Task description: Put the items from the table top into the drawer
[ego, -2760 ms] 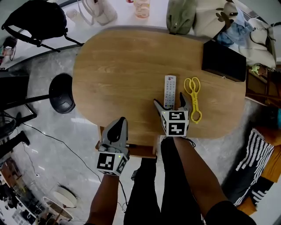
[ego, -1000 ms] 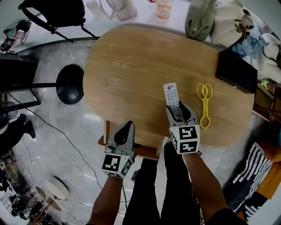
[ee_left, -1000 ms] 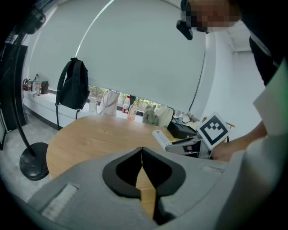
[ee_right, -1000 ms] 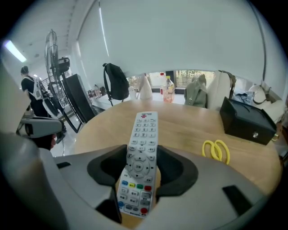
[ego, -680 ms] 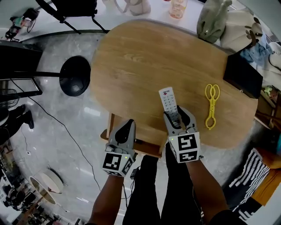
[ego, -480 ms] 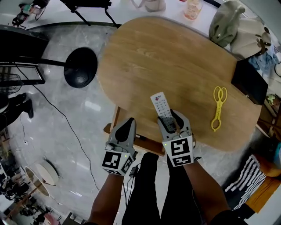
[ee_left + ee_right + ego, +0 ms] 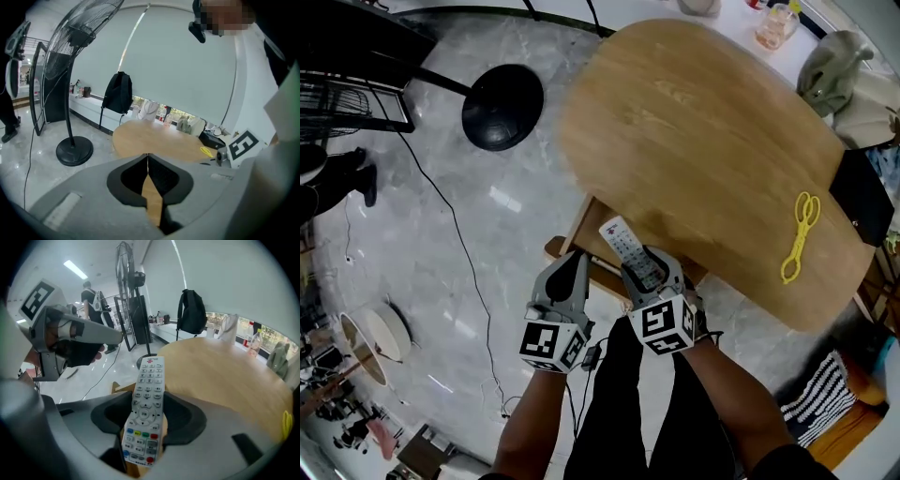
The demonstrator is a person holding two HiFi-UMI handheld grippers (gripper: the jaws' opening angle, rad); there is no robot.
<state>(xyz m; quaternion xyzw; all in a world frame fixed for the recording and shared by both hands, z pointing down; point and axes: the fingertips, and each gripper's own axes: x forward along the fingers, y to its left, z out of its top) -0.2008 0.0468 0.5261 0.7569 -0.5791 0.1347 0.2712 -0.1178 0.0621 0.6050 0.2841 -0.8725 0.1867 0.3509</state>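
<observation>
My right gripper [image 7: 647,263] clamps its fingers on the lower end of the long white plastic remote control [image 7: 623,246], above the pulled-out wooden drawer [image 7: 568,246] at the edge of the oval wooden bench [image 7: 703,141], likely for lowering it in, while my left gripper [image 7: 574,265] has its fingers closed and empty.

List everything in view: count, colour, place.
table: one, wooden, centre
remote: one, white, in right gripper's jaws
tongs: one, yellow, on table, right side
case: one, black, table's right edge
drawer: one, wooden, sticking out under table's near edge
fan: one, black, on floor left of table
backpack: one, black, beyond table
bag: one, green, past table's far edge
left gripper: grey, jaws shut, empty
right gripper: grey, shut on remote
</observation>
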